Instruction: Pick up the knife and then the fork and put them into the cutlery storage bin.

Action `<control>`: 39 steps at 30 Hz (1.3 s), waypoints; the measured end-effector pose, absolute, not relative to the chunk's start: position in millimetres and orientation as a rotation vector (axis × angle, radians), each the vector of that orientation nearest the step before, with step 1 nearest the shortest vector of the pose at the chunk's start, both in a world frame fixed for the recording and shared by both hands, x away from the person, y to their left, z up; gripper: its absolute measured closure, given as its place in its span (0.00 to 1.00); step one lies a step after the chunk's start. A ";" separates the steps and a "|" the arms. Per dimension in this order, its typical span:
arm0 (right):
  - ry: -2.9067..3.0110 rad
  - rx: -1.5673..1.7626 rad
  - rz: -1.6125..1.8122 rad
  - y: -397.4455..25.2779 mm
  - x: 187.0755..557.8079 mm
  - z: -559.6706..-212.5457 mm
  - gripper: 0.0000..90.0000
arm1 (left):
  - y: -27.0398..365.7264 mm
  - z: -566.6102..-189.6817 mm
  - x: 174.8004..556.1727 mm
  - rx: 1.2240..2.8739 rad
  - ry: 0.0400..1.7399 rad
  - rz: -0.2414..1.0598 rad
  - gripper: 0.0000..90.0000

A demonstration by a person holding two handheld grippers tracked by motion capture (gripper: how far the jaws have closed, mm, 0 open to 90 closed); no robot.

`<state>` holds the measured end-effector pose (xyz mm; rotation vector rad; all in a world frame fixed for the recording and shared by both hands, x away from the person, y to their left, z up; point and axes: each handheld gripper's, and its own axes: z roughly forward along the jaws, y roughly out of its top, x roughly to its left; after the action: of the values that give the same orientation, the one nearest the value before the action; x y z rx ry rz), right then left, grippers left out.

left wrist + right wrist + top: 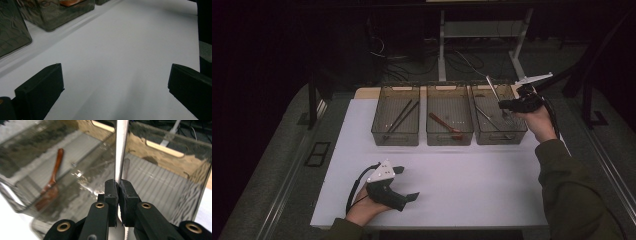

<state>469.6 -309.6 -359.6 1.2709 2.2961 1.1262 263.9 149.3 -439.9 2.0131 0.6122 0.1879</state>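
Dark room, white worktop (472,185). Right gripper (507,104) fingers pinching steel utensil (492,87) over right bin (499,131); thin grip may slip. Left gripper (404,184) fingers spread, idle.

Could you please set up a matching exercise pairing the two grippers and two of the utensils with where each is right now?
Things:
1. left gripper
2. right gripper
3. wooden spoon
4. chopsticks

Places or states:
A. in the middle bin
B. open, low over the white mat
C. in the left bin
D. shut on a metal utensil above the right bin

Pairs: 1-B, 2-D, 3-A, 4-C
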 end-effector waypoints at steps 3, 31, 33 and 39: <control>2.314 1.294 1.080 -313.8 474.7 -368.6 0.93 | 149.0 -440.1 263.8 2.012 0.613 0.186 0.00; 2.366 1.351 1.069 -317.6 471.5 -381.1 0.52 | 149.2 -439.9 263.2 2.014 0.609 0.188 0.00; 2.348 1.354 1.112 -320.4 467.4 -378.7 0.50 | 149.1 -440.0 263.2 2.014 0.610 0.189 0.00; 2.294 1.332 1.178 -326.0 452.7 -374.0 0.42 | 147.8 -440.4 262.7 2.024 0.602 0.190 0.00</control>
<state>452.7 -326.0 -374.0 1.3319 2.2936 1.1780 262.7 147.8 -440.4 2.0245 0.6017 0.1899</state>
